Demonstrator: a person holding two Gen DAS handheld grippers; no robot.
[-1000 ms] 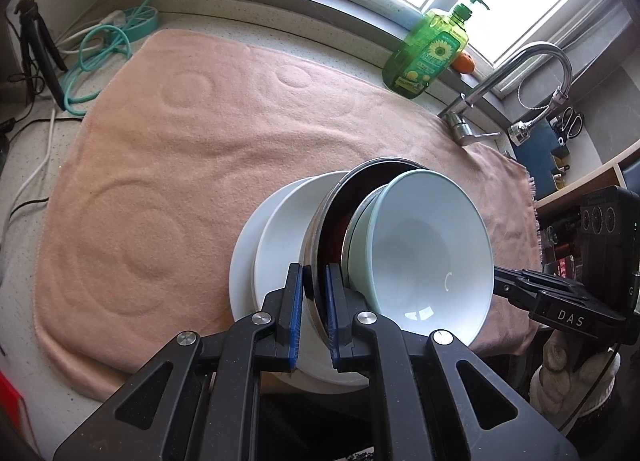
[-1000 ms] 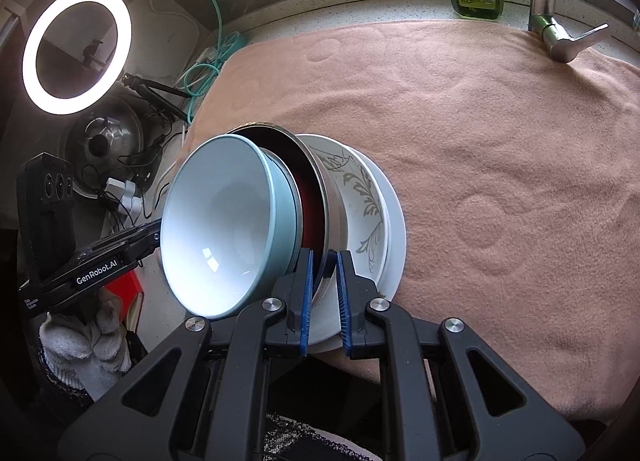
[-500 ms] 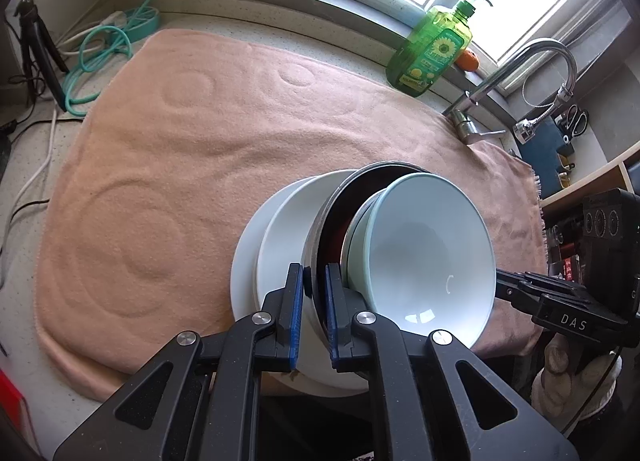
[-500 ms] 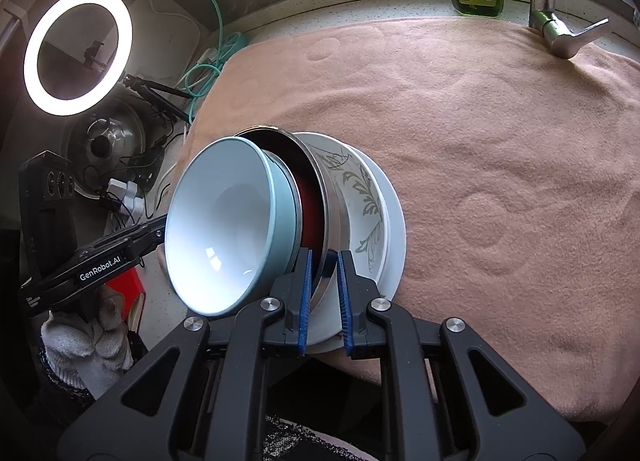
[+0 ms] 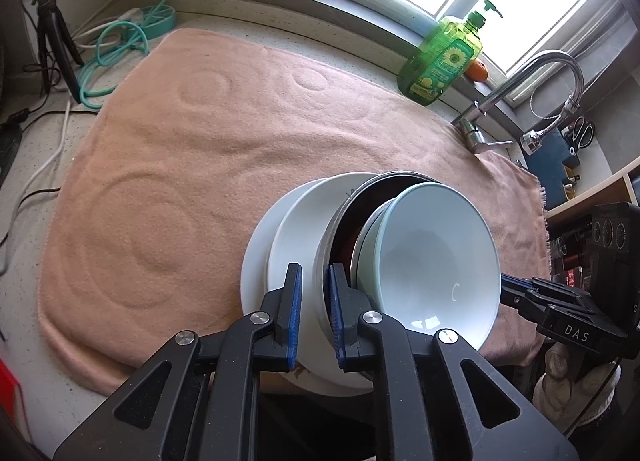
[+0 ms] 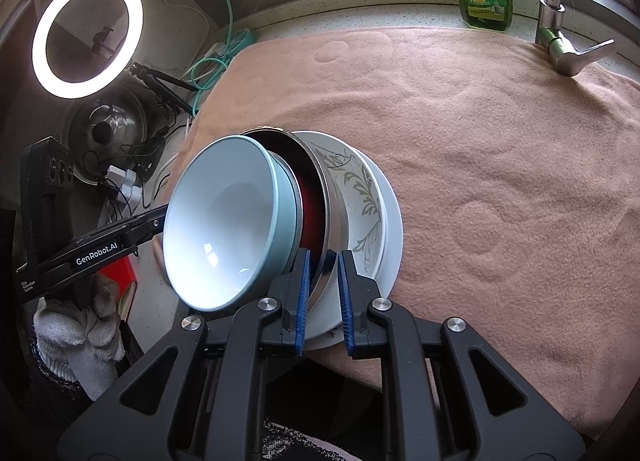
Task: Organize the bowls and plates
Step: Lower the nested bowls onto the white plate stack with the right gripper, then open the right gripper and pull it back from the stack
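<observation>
1. Stack position: the crockery stack sits at the near edge of the pink towel [image 5: 180,161], toward 5 o'clock in the left wrist view and toward 8 o'clock in the right wrist view.
2. Stack order, outermost first: flat white plate [image 5: 256,261], patterned deep plate [image 6: 360,201], steel bowl [image 5: 326,245] with a dark red interior, pale blue bowl [image 5: 432,257] nested innermost. The whole stack appears tilted in both views.
3. Left gripper [image 5: 314,313]: the jaws have just been opening slightly and stand narrow. The steel bowl's rim lies between them. The pad at 3 o'clock lies against the inside of the rim. The pad at 9 o'clock shows a thin strip of white between itself and the rim.
4. Right gripper [image 6: 323,297]: the jaws stand narrow and are clamped on the opposite side of the steel bowl's rim, one pad inside, one outside.
5. Each gripper is carried by a gloved hand [image 6: 80,333].
6. Surroundings: green soap bottle [image 5: 440,61] at 1 o'clock beyond the towel, tap [image 5: 540,65] at 2 o'clock, lit ring light [image 6: 86,35] at 10 o'clock in the right wrist view.
</observation>
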